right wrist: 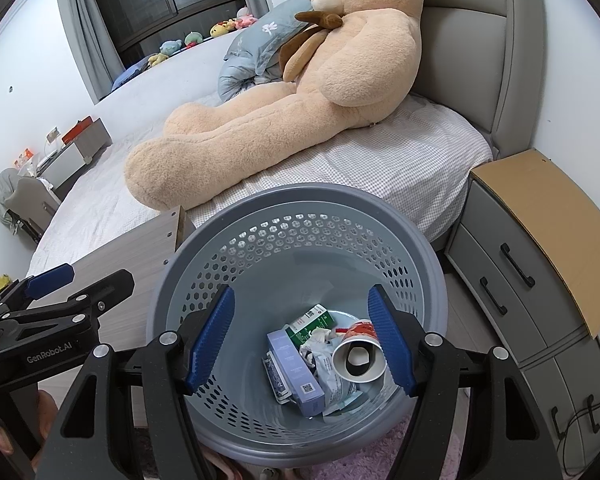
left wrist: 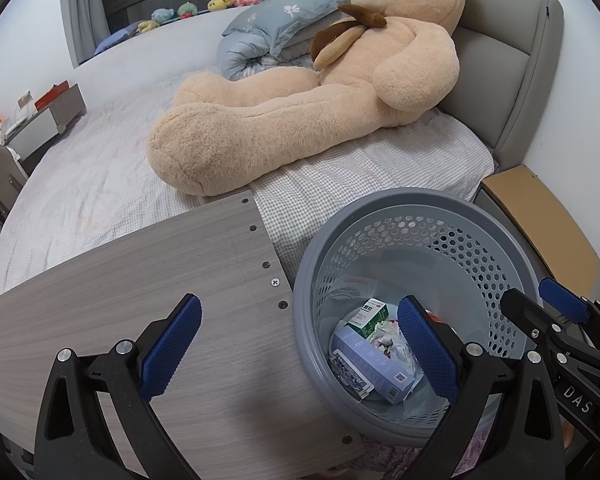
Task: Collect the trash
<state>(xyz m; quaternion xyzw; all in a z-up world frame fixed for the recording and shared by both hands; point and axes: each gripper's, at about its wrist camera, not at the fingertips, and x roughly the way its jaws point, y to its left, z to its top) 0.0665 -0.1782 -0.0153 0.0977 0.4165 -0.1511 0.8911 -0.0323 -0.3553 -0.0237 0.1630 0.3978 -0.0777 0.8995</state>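
Right, your right gripper (right wrist: 302,344) hangs spread and empty straight above the basket (right wrist: 428,248); paper cup (right wrist: 358,354) lies inside. Left gripper (left wrist: 300,344), also spread, sits over the table edge.

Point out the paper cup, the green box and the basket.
paper cup (right wrist: 359,357): right wrist view, open mouth.
green box (right wrist: 314,322): right wrist view, top face.
basket (right wrist: 300,200): right wrist view, far rim.
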